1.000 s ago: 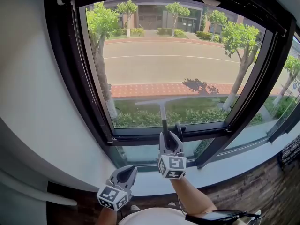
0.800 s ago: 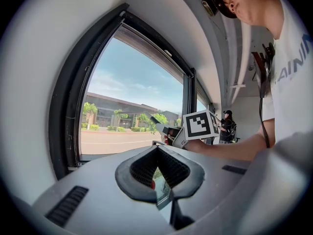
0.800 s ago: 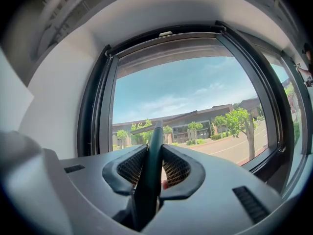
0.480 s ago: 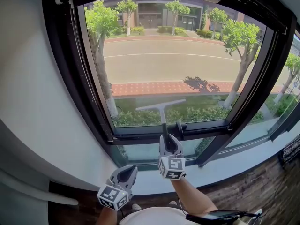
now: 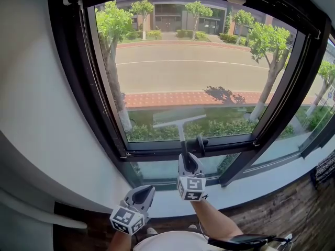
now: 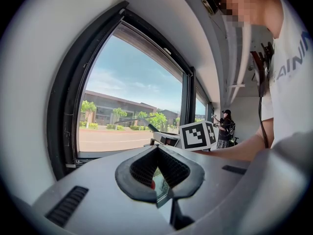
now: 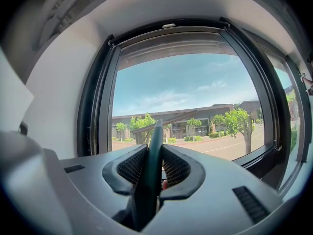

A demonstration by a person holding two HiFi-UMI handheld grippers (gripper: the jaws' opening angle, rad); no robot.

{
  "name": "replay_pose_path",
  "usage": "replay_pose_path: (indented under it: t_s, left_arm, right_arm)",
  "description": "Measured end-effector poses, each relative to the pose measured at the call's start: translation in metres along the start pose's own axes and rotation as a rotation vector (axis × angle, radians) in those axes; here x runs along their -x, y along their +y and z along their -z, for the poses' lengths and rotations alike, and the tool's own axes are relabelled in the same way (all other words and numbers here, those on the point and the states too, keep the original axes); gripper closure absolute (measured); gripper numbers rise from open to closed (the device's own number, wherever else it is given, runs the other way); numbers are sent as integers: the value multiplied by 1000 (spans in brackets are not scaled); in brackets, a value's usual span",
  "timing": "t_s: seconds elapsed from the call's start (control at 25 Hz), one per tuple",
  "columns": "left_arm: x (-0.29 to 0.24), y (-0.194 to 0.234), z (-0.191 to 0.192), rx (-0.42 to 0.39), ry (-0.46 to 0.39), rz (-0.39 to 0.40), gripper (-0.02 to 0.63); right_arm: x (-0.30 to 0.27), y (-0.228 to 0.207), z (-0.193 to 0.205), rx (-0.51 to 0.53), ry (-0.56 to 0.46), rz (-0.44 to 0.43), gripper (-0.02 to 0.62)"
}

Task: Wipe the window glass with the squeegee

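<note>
Outside, beyond the glass [image 5: 199, 72], I see a road, a brick path and trees in full sun. The pane sits in a black frame [image 5: 78, 88] with a white wall [image 5: 36, 114] to its left.

Right gripper [image 5: 189, 160]: raised in front of the frame's lower rail, jaws pinching the squeegee [image 5: 181, 128] by its dark handle. In the right gripper view the handle [image 7: 150, 170] stands upright between the two pads, gripped on both sides, and the blade shows beyond the jaw tips as a slanted bar.

Squeegee position: the blade lies across the lowest part of the pane, just above the lower rail. It is tilted, with its right end higher than its left. I cannot tell whether the rubber edge touches the glass.

Left gripper [image 5: 140, 195]: held low, below the sill [image 5: 251, 187] and to the left of the right gripper. Its jaws are pressed together with nothing between them, as the left gripper view confirms [image 6: 157, 148].

A second person [image 6: 226, 127] stands well back along the same wall.
</note>
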State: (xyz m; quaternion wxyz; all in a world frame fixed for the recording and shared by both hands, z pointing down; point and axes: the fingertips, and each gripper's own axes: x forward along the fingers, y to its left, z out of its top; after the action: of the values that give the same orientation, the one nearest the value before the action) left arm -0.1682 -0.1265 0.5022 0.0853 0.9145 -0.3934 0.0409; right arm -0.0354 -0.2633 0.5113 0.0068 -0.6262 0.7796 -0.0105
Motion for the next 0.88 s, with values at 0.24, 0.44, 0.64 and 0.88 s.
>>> replay_pose_path:
  t_s: [0.24, 0.44, 0.64, 0.88]
  left_arm:
    - [2, 3, -2, -1, -2, -12, 588]
    - [3, 4, 0, 0, 0, -16, 588]
    - [3, 5, 2, 2, 7, -20, 588]
    - [2, 4, 3, 1, 14, -15, 588]
  right_arm:
    - [1, 0, 3, 10, 1, 3, 495]
    - [1, -1, 10, 3, 14, 4, 495]
    - [2, -5, 36, -10, 75, 10, 495]
    - [4, -10, 59, -13, 120, 18, 495]
